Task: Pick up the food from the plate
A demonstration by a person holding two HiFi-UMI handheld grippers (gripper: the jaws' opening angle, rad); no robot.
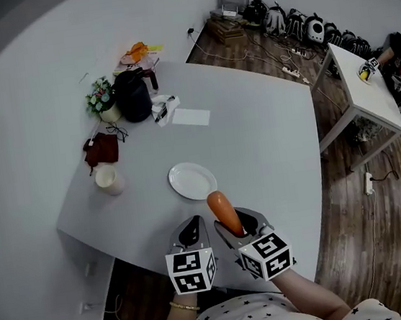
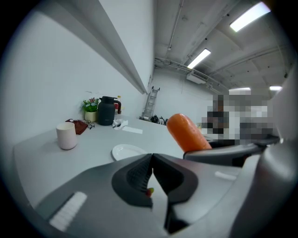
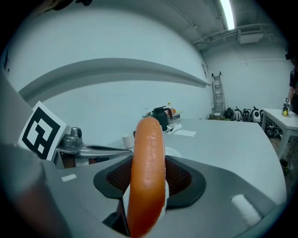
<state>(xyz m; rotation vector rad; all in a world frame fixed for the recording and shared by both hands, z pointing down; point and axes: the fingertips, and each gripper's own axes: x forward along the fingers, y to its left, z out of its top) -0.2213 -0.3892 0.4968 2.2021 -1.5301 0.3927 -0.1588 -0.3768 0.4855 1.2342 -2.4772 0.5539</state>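
An orange sausage [image 1: 225,213] stands out of my right gripper [image 1: 235,225], whose jaws are shut on its lower part, lifted just near of the plate. In the right gripper view the sausage [image 3: 148,172] rises upright between the two dark pads [image 3: 182,179]. The white round plate [image 1: 192,180] lies bare on the grey table. My left gripper [image 1: 191,233] hangs beside the right one, its jaws shut with nothing between them [image 2: 151,174]. From the left gripper view the sausage [image 2: 186,133] shows to the right, and the plate [image 2: 127,151] lies ahead.
A white cup [image 1: 108,179] stands left of the plate. At the table's far left are a black kettle [image 1: 132,95], a small plant [image 1: 102,99], a dark red cloth with glasses [image 1: 102,147] and a white paper [image 1: 191,117]. A white side table [image 1: 365,85] stands right.
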